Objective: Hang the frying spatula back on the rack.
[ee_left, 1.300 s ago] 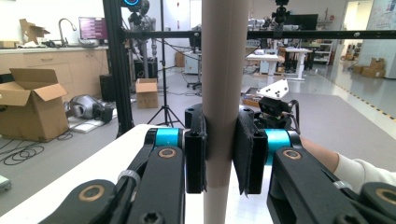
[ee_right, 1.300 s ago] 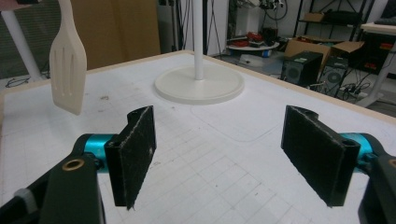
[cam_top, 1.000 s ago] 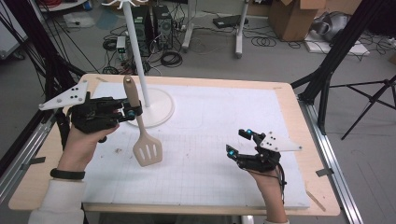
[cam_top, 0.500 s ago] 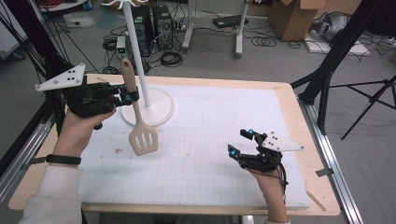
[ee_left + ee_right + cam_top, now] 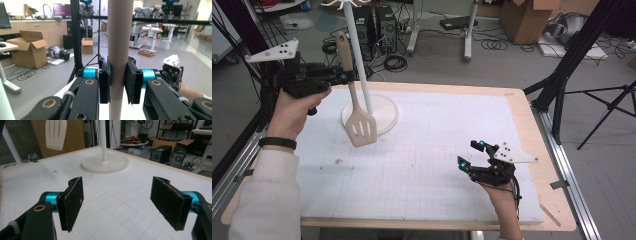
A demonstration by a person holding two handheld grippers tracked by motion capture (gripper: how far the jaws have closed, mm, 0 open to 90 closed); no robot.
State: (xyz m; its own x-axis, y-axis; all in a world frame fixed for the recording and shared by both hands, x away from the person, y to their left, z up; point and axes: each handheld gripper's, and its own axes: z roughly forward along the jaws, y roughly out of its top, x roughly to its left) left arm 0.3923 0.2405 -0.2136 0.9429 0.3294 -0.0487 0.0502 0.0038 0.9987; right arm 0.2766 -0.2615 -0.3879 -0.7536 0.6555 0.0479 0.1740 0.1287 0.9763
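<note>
A beige slotted spatula (image 5: 360, 128) hangs upright above the table, blade down, lifted off the mat. My left gripper (image 5: 343, 77) is shut on its handle (image 5: 118, 50), whose shaft runs straight up between the two black pads (image 5: 104, 80). The spatula's blade (image 5: 56, 133) hangs in the air at the top left of the right gripper view. Just behind it stands a white pole stand (image 5: 360, 65) with a round base (image 5: 384, 112). My right gripper (image 5: 472, 154) rests low over the front right of the mat, open, with nothing between its pads (image 5: 72, 203).
A white gridded mat (image 5: 422, 150) covers the wooden table (image 5: 532, 130). The stand's base (image 5: 105, 163) sits at the far left of the mat. Black tripod legs, cables, computer towers and cardboard boxes (image 5: 524, 20) crowd the floor beyond the table's far edge.
My left gripper has lifted the spatula and carried it up and back toward the stand's pole. The right gripper has stayed where it was.
</note>
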